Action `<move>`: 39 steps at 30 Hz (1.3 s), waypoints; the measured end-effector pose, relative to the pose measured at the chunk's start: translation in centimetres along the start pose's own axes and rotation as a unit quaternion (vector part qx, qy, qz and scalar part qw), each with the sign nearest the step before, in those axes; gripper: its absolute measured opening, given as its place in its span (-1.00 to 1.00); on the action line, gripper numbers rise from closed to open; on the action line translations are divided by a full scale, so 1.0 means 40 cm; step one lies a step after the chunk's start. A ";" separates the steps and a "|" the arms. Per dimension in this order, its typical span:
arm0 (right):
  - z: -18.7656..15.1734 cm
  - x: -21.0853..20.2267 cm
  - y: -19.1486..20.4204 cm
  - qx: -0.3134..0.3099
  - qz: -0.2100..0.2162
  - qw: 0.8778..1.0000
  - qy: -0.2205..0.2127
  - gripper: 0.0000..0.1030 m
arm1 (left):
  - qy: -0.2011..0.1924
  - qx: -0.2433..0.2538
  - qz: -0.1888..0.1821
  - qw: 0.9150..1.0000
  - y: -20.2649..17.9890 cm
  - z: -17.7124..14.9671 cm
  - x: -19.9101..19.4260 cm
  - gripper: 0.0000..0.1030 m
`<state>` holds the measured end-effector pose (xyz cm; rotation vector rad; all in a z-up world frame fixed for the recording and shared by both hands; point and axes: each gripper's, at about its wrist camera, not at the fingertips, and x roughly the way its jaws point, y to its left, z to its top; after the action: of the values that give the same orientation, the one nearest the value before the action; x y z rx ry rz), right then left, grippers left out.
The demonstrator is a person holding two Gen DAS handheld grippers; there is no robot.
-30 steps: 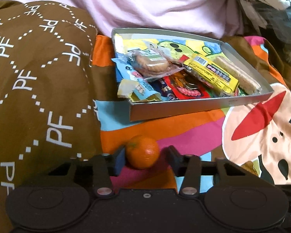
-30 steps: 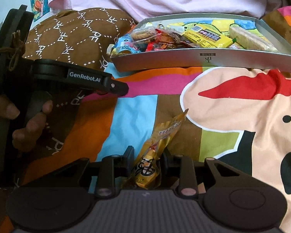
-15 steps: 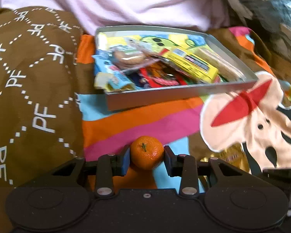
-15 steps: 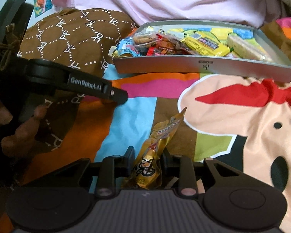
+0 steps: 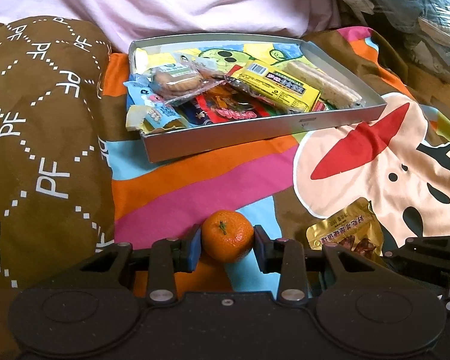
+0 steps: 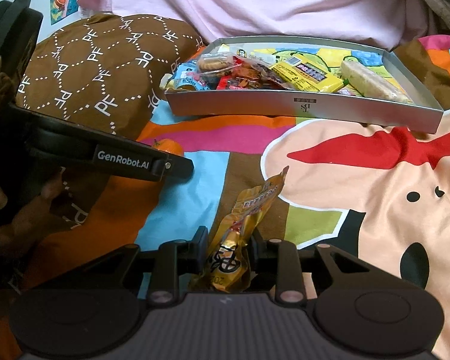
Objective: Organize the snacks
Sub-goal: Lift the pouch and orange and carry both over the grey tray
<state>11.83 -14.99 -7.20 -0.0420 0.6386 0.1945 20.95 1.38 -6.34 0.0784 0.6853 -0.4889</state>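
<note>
A small orange mandarin sits between the pads of my left gripper, which is shut on it above the colourful blanket. The same mandarin peeks out behind the left gripper's body in the right wrist view. My right gripper is shut on a gold foil snack packet that points toward the tray. That packet shows at the lower right of the left wrist view. A shallow silver tray holds several wrapped snacks further back.
A brown pillow with a white "PF" pattern lies left of the tray. A person in a pink shirt sits behind the tray. A hand grips the left tool's handle. Crumpled plastic bags pile at the far right.
The left gripper's pads have come in against the mandarin, which earlier lay loose between wider jaws, and the gripper has shifted right toward the gold packet. The right gripper keeps its hold.
</note>
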 end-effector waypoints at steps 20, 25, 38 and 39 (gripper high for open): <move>-0.005 -0.029 0.000 -0.059 -0.064 0.996 -0.023 -0.44 | 0.031 0.027 0.005 0.999 -0.075 -0.027 -0.012 -0.27; -0.010 -0.047 -0.012 -0.059 -0.072 0.995 -0.026 -0.53 | 0.028 0.024 0.025 0.999 -0.095 -0.030 -0.023 -0.27; -0.038 -0.089 -0.025 -0.074 -0.094 0.992 -0.029 -0.62 | 0.015 0.013 0.057 0.998 -0.128 -0.033 -0.061 -0.27; -0.040 -0.093 -0.025 -0.077 -0.096 0.992 -0.030 -0.62 | 0.014 0.012 0.058 0.998 -0.131 -0.034 -0.063 -0.27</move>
<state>8.16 -16.74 -6.30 -0.2450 0.5541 0.0575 16.08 -1.91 -5.33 0.1465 0.6993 -0.3854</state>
